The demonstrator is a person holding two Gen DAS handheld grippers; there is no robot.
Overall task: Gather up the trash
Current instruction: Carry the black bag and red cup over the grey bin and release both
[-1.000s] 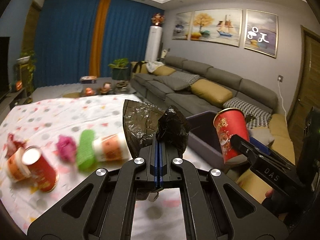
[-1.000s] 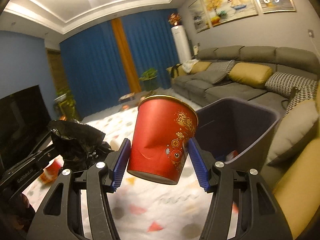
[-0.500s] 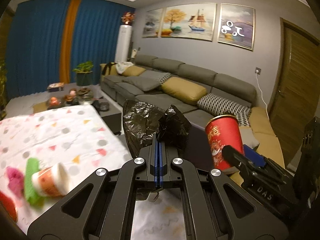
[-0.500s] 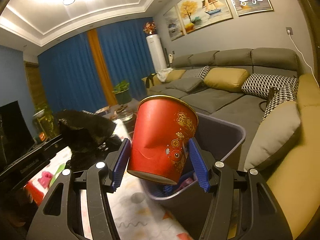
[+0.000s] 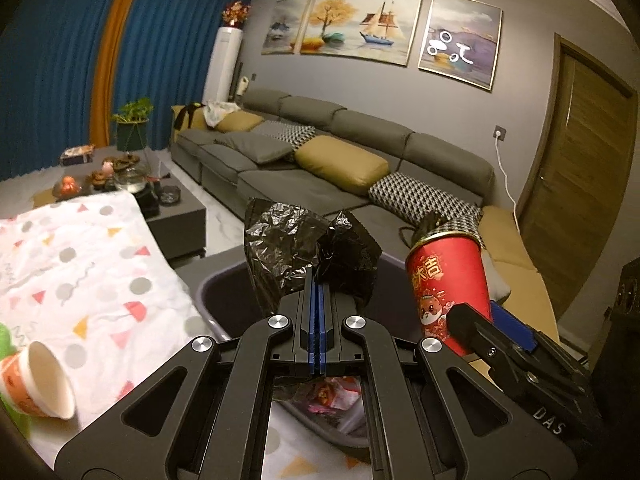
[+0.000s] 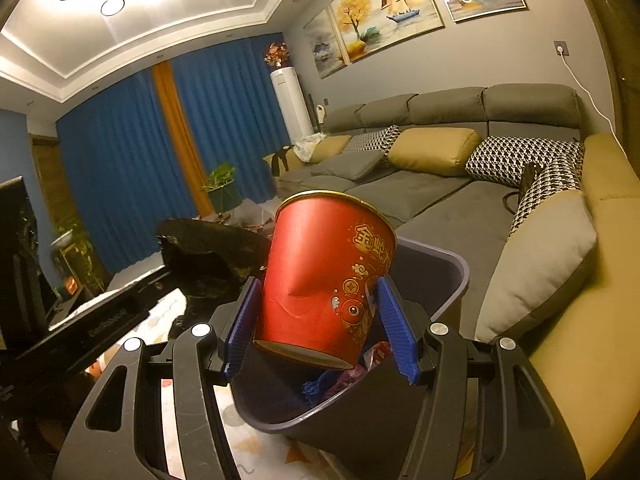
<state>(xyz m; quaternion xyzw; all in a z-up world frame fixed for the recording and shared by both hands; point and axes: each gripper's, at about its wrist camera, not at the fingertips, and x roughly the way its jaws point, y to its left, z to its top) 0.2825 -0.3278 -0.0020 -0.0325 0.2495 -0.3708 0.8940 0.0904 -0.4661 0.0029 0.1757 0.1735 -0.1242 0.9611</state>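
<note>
One red paper cup (image 6: 324, 280) sat squeezed between the blue pads (image 6: 394, 330) of my right gripper (image 6: 320, 330), dented where the left pad pressed in, tilted with its gold rim leaning away from me and directly over the one dark bin (image 6: 448, 276). One crumpled black plastic bag (image 5: 304, 256) was pinched in my left gripper (image 5: 318, 320), its jaws closed flat together with only the film between them, the bag bunched up above the tips. Both tools hung side by side over that bin, the left just beside the right (in the left wrist view the red cup stood upright to the right of the bag, with the right gripper's black arm crossing below it). Inside the bin I could make out a few coloured wrappers (image 6: 360, 368), too jumbled to count. On the patterned tablecloth (image 5: 80, 264) to my left lay one white-and-orange paper cup (image 5: 38, 380) on its side, mouth toward me, touching something green (image 5: 6, 338) at the frame's edge. Behind it all ran one long grey sofa (image 5: 360, 148), and three framed paintings (image 5: 360, 28) hung on the wall.
</note>
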